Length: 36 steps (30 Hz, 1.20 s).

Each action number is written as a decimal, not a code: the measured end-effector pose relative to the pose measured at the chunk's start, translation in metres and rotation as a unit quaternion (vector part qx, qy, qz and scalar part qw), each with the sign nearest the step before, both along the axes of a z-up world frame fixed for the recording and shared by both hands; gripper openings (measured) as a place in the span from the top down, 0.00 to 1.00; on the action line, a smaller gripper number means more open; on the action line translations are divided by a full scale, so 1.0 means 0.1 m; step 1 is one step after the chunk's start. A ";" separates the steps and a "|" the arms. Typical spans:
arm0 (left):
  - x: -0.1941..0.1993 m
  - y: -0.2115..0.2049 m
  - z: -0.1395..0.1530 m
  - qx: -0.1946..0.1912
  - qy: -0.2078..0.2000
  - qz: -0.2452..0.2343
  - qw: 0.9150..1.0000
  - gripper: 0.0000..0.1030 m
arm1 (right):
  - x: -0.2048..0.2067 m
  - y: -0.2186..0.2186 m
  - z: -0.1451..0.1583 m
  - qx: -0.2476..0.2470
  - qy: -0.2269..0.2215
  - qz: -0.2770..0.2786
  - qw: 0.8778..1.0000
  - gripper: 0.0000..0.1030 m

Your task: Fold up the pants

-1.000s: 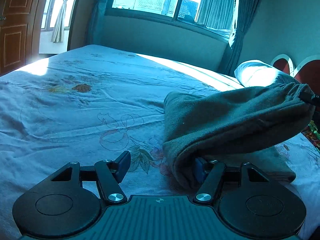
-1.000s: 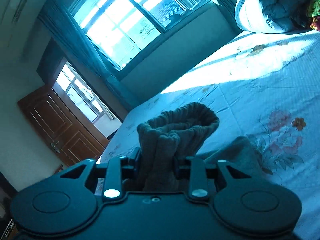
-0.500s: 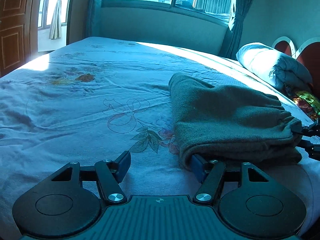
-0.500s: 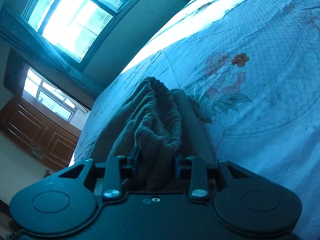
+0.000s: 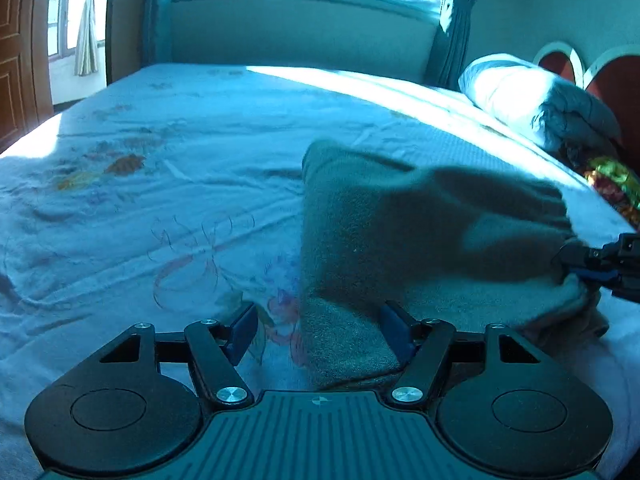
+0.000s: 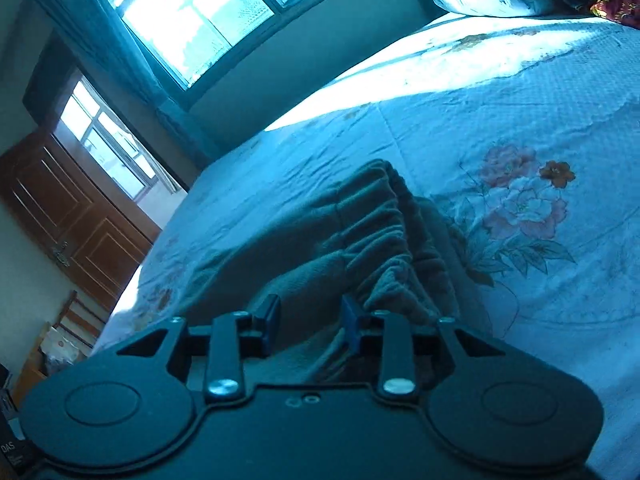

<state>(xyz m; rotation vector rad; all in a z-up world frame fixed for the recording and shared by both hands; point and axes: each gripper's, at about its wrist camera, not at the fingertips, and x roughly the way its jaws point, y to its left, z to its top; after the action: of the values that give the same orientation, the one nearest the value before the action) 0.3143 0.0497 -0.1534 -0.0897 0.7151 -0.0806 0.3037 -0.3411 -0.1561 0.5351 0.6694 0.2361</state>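
Note:
The grey pants (image 5: 420,232) lie folded over on the flowered bed sheet (image 5: 180,200), elastic waistband to the right. My left gripper (image 5: 318,332) sits low at their near edge. Its jaws are opening, and the folded corner lies between them beside the right finger (image 5: 394,332), unpinched. In the left wrist view my right gripper (image 5: 592,268) comes in from the right edge at the bunched waistband end. In the right wrist view the right gripper (image 6: 309,320) is shut on the pants (image 6: 320,240), with the gathered waistband (image 6: 384,232) running away from its right finger.
A rolled quilt or pillow (image 5: 532,100) and a colourful cloth (image 5: 612,184) lie by the red headboard (image 5: 608,76) at the right. A window wall stands beyond the bed, a wooden door (image 6: 72,208) to the left. Bare sheet spreads left of the pants.
The right gripper has brought the raised waistband end down, so the pants now lie folded flat on the bed. My left gripper's jaws have spread wider and its right finger has come out from under the cloth.

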 end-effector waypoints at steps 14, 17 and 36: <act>0.54 0.26 0.30 -0.016 -0.055 0.015 0.998 0.17 | 0.44 0.37 0.53 -0.039 -0.072 0.071 0.994 0.70; 0.85 0.15 0.22 0.008 -0.030 0.011 0.999 0.17 | 0.67 0.51 0.48 -0.088 -0.033 0.068 0.993 0.74; 1.03 0.37 0.10 0.016 -0.004 0.004 1.000 0.01 | 0.51 0.24 0.67 -0.108 -0.083 0.078 0.988 0.26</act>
<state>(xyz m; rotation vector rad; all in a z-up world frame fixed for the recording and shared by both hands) 0.4169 0.0864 -0.1435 -0.0615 0.7072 -0.0620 0.3545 -0.3170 -0.0890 0.2522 0.5675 0.3466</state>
